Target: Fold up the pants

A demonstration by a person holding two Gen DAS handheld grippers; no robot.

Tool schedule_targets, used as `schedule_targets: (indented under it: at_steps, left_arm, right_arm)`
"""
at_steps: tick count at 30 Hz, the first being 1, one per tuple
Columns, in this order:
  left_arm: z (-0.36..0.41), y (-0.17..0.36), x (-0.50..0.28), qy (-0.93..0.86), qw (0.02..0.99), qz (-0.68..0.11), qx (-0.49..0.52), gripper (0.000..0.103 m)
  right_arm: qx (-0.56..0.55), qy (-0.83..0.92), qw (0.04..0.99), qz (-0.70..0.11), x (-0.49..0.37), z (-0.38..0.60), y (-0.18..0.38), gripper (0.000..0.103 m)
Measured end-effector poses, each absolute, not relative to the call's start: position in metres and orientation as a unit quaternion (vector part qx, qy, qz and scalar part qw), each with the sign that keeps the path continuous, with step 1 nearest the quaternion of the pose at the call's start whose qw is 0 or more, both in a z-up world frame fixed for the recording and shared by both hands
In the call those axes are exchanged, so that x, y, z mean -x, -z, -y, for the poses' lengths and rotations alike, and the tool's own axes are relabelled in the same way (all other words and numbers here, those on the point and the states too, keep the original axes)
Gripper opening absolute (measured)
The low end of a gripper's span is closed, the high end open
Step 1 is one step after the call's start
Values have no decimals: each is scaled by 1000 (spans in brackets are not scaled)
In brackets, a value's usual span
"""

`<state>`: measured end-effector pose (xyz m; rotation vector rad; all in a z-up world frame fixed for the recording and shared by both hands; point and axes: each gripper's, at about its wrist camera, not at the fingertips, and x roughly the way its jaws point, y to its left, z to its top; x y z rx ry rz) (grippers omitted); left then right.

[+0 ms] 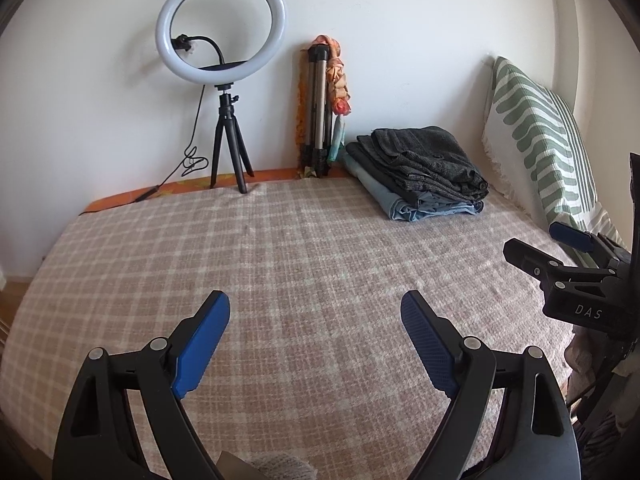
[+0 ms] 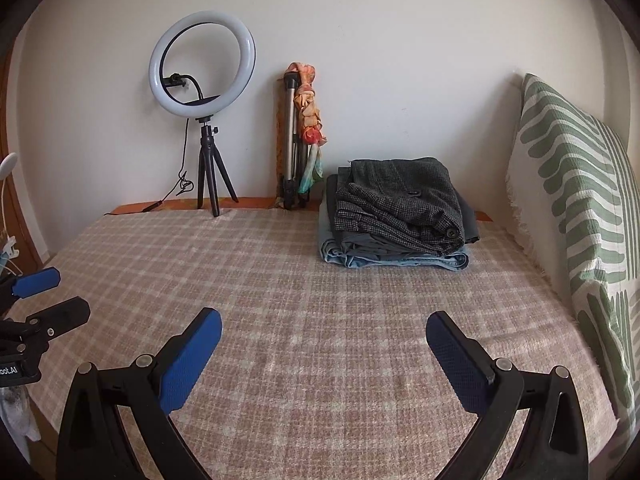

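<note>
A stack of folded pants [image 1: 420, 172] [image 2: 396, 212] lies at the far right of the bed, dark grey tweed on top, light blue denim at the bottom. My left gripper [image 1: 316, 312] is open and empty above the checked bedspread [image 1: 280, 248], well short of the stack. My right gripper [image 2: 324, 330] is open and empty too, over the bedspread [image 2: 260, 280]. The right gripper also shows at the right edge of the left wrist view [image 1: 540, 246]; the left gripper shows at the left edge of the right wrist view [image 2: 44, 296].
A ring light on a small tripod [image 1: 222, 40] [image 2: 202, 64] stands at the back left. A folded tripod with a floral cloth [image 1: 320, 108] [image 2: 298, 132] leans on the wall. A green-striped pillow [image 1: 536, 136] [image 2: 580, 208] stands along the right side.
</note>
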<state>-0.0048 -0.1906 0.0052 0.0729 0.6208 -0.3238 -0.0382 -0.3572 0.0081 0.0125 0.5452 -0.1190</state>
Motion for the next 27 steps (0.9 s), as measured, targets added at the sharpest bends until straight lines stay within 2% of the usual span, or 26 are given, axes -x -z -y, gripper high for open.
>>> schedule_targets:
  at_steps: [27]
  left_arm:
    - [190,-8,8,157,938,-306,-36,88]
  right_arm:
    - [-6,56,960,-273,37,353,-8,103]
